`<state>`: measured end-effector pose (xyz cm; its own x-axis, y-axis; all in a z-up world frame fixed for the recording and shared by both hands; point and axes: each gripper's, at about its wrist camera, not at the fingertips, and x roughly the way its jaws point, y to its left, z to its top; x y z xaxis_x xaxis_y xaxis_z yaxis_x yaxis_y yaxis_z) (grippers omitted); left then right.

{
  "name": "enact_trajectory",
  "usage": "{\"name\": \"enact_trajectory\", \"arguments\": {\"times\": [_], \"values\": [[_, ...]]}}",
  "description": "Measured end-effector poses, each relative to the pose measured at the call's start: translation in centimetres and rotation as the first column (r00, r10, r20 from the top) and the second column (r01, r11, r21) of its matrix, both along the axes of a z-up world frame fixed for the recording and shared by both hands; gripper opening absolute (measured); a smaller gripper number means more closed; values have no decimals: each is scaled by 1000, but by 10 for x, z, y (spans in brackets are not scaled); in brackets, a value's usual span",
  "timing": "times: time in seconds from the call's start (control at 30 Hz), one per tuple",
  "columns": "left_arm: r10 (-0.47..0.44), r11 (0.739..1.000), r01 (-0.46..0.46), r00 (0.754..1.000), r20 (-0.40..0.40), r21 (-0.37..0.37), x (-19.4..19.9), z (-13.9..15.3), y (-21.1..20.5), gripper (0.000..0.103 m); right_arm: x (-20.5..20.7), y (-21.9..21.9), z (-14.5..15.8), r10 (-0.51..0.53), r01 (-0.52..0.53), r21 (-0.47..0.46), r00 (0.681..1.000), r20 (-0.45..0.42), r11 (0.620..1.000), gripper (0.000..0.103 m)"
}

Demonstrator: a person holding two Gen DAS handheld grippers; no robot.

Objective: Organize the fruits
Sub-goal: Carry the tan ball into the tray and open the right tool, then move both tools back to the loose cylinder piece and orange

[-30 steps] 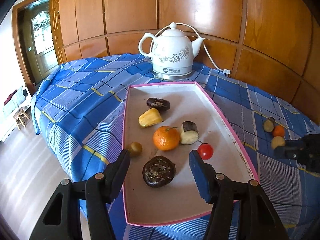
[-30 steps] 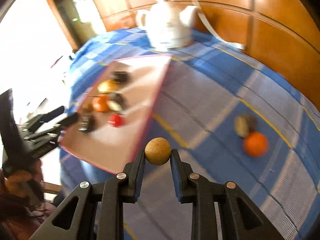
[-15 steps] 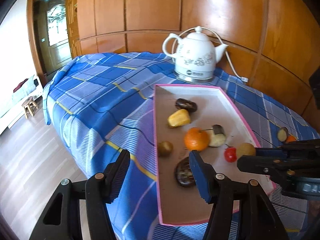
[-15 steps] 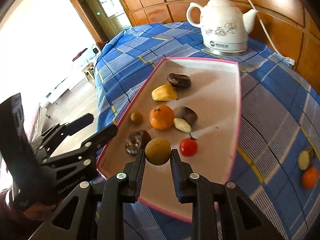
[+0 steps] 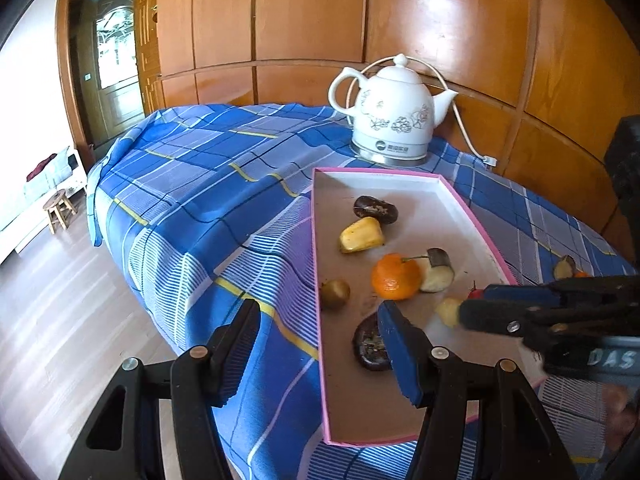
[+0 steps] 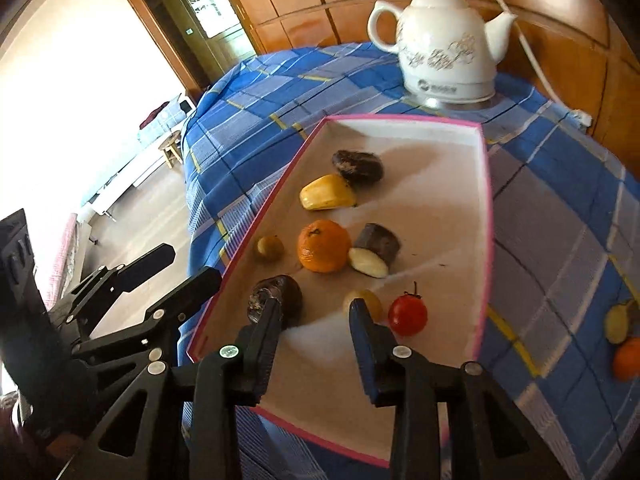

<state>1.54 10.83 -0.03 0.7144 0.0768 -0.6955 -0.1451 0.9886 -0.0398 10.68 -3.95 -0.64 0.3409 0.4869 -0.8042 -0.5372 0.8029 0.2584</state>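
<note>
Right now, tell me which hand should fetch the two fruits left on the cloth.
Right. The right gripper is opening, its tan fruit in the tray; the orange and cut piece lie on its side.

A home, probably a living room: wood-panelled wall, glazed wooden door, checked tablecloth, ceramic electric kettle, small stool.

One pink tray holds eight fruits. Two more fruits lie on the desk. One white kettle stands behind.
</note>
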Motion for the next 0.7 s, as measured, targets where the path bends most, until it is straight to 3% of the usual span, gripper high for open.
{"name": "enact_trajectory", "arguments": {"times": [0.33,0.7], "values": [[-55,998,54,998,9,17,-2,6,-20,62,-10,-66,30,-95,96,-14,993,66,995,36],[-114,993,114,993,5,43,-1,8,-44,62,-14,-136,38,-221,226,-43,971,93,973,36]]}}
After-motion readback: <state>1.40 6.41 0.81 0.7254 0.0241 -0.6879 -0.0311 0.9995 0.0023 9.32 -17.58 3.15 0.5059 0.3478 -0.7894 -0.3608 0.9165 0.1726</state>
